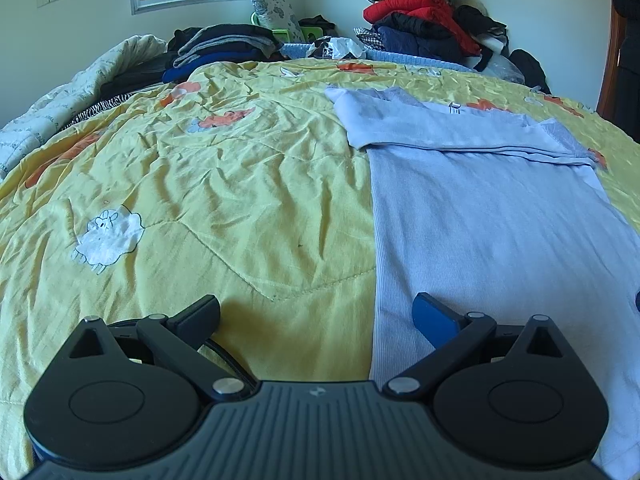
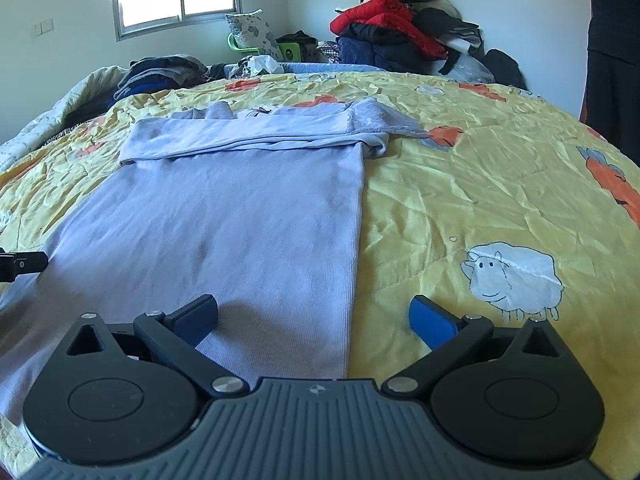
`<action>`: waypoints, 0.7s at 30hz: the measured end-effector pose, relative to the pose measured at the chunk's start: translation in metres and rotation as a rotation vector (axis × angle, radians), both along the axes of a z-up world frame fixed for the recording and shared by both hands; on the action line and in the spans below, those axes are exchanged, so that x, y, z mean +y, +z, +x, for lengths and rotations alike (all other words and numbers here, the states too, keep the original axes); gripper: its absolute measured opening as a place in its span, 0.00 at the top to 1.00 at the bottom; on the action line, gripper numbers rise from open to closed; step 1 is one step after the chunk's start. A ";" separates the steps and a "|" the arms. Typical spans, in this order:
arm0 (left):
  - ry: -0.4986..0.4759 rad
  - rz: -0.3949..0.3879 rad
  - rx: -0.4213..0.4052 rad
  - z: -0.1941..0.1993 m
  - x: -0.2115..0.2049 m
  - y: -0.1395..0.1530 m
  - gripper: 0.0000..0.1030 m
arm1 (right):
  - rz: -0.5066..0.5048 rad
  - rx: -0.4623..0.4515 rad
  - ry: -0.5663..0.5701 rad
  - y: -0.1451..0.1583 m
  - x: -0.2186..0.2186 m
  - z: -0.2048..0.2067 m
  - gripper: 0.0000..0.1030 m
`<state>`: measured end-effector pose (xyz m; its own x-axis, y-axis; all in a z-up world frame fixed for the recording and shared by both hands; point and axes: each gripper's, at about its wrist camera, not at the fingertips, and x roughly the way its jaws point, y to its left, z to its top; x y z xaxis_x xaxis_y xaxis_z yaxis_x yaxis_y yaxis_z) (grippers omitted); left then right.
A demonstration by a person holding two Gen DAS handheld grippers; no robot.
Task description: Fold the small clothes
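Pale lilac ribbed cotton top flat on the yellow sheep-print quilted bed cover, both tools, left and right, spread wide and empty at its near corners, heaped red and dark jackets beyond, folded dark clothes by the window.

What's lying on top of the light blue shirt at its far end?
The light blue shirt's own sleeves are folded across its far end. The collar beneath is mostly covered. The yellow quilt lies underneath.

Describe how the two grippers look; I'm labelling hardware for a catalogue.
Left gripper and right gripper look alike: black linkage arms with silver pivot pins, round black discs, a ribbed grey body with a small logo, and blue finger pads.
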<state>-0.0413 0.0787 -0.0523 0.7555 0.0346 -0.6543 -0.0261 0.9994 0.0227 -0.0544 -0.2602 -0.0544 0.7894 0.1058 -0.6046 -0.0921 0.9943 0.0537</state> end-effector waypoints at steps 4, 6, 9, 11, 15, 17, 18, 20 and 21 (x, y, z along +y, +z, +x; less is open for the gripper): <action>0.000 -0.001 0.000 0.000 0.000 0.000 0.00 | 0.007 -0.001 0.002 0.000 -0.001 0.000 0.00; 0.000 -0.001 0.000 0.000 0.000 0.000 0.00 | 0.006 -0.002 0.002 0.000 -0.001 0.000 0.00; 0.000 -0.002 -0.001 0.000 0.000 -0.001 0.00 | 0.006 -0.002 0.002 0.000 -0.001 0.000 0.00; -0.001 -0.002 -0.001 0.000 0.000 -0.001 0.00 | 0.008 -0.002 0.002 0.000 -0.001 0.000 0.00; 0.000 -0.002 -0.001 0.000 0.000 -0.001 0.00 | 0.006 -0.002 0.002 0.000 -0.001 0.000 0.00; 0.000 -0.002 -0.002 -0.001 0.000 -0.001 0.00 | 0.007 -0.002 0.003 0.000 -0.001 0.000 0.00; 0.000 -0.002 -0.002 0.000 0.000 -0.001 0.00 | 0.007 -0.003 0.003 0.000 -0.001 0.000 0.00; -0.001 -0.003 -0.002 0.000 0.000 -0.001 0.00 | 0.008 -0.003 0.002 0.000 -0.001 -0.001 0.00; -0.001 -0.003 -0.002 -0.001 0.000 -0.001 0.00 | 0.007 -0.003 0.002 0.000 -0.001 -0.001 0.00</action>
